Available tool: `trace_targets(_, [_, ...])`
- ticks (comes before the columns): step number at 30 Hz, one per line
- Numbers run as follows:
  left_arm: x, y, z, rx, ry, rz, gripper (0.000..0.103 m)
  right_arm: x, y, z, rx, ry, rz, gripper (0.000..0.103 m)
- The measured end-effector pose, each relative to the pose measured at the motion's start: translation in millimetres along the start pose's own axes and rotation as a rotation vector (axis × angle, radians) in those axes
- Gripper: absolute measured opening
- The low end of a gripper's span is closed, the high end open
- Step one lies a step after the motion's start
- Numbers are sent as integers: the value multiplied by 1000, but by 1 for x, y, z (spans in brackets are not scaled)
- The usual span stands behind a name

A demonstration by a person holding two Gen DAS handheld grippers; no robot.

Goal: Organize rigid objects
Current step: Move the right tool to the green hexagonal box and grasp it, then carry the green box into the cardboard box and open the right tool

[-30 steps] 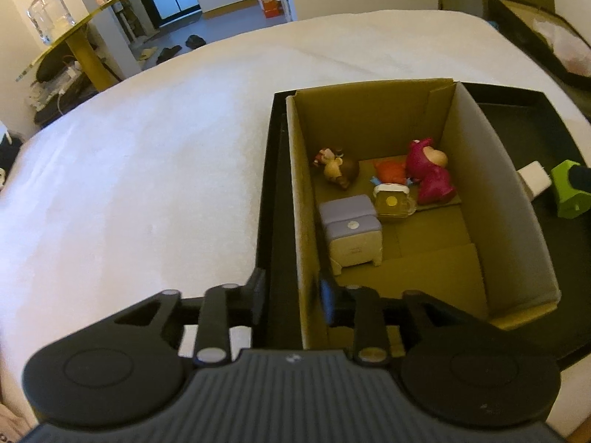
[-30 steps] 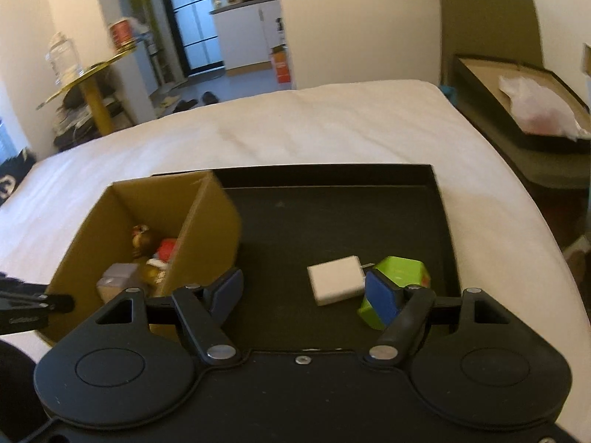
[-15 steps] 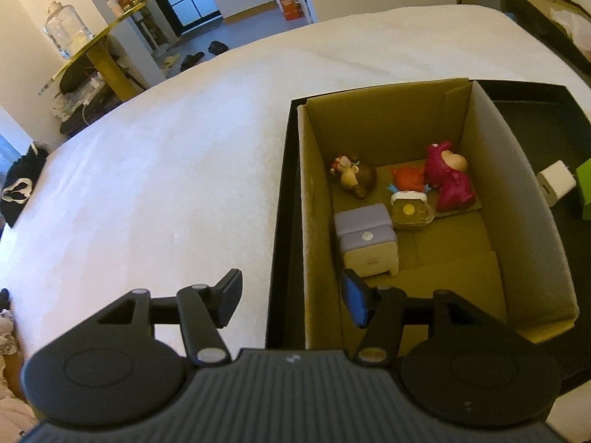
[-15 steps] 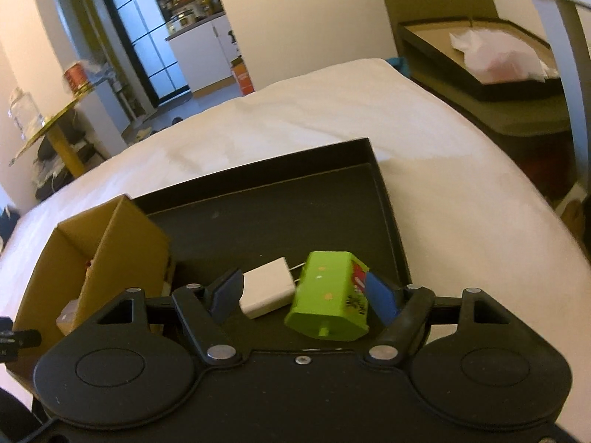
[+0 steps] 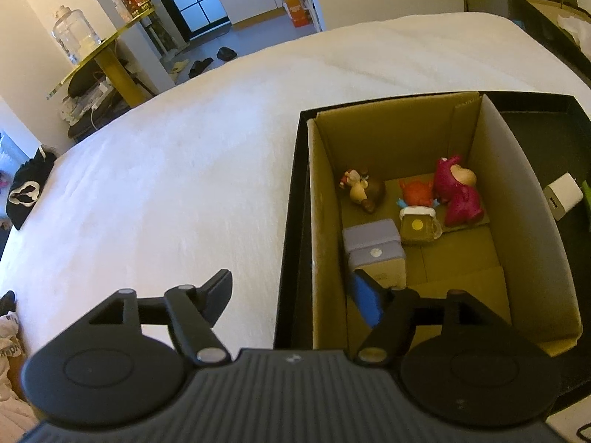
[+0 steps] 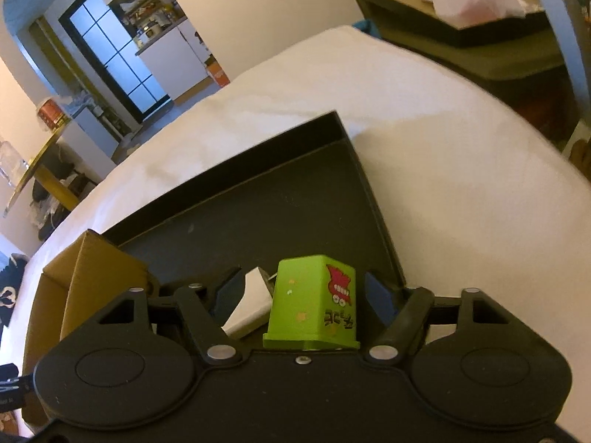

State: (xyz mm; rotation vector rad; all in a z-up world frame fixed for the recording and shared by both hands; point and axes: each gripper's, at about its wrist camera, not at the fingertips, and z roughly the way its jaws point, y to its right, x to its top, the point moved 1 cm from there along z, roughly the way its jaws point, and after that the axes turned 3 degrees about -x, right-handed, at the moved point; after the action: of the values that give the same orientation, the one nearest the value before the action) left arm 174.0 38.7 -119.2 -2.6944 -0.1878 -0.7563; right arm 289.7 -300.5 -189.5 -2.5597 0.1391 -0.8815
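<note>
A cardboard box (image 5: 517,184) stands in a black tray (image 6: 295,203) on the white bed. Inside it lie a lilac block (image 5: 375,247), a pink bear figure (image 5: 458,192), a brown figure (image 5: 364,188), a red figure (image 5: 417,192) and a small mug (image 5: 419,225). My left gripper (image 5: 291,295) is open and empty, straddling the box's near left wall. My right gripper (image 6: 303,295) is open around a green toy block (image 6: 314,306) and a white charger (image 6: 251,306), which lie on the tray between its fingers. The charger also shows in the left wrist view (image 5: 561,193).
The box shows at the left in the right wrist view (image 6: 92,269). A gold side table (image 5: 107,51) with a glass jar stands beyond the bed at the left. A dark tray with white plastic (image 6: 472,3) sits at the right past the bed.
My left gripper opened and drew back from the box wall. My right gripper moved forward and tilted up, so the green block and charger now lie between its fingers.
</note>
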Motion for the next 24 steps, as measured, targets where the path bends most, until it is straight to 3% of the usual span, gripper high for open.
trace_targets(1, [1, -1, 0, 0, 1, -1, 71, 0, 0, 1, -3, -10, -4, 49])
trace_targets(2, [1, -2, 0, 0, 1, -4, 71, -1, 0, 0, -4, -15, -5, 48])
trace_targets(24, [-8, -6, -12, -19, 64, 10, 71, 21, -43, -48, 43, 138, -101, 47])
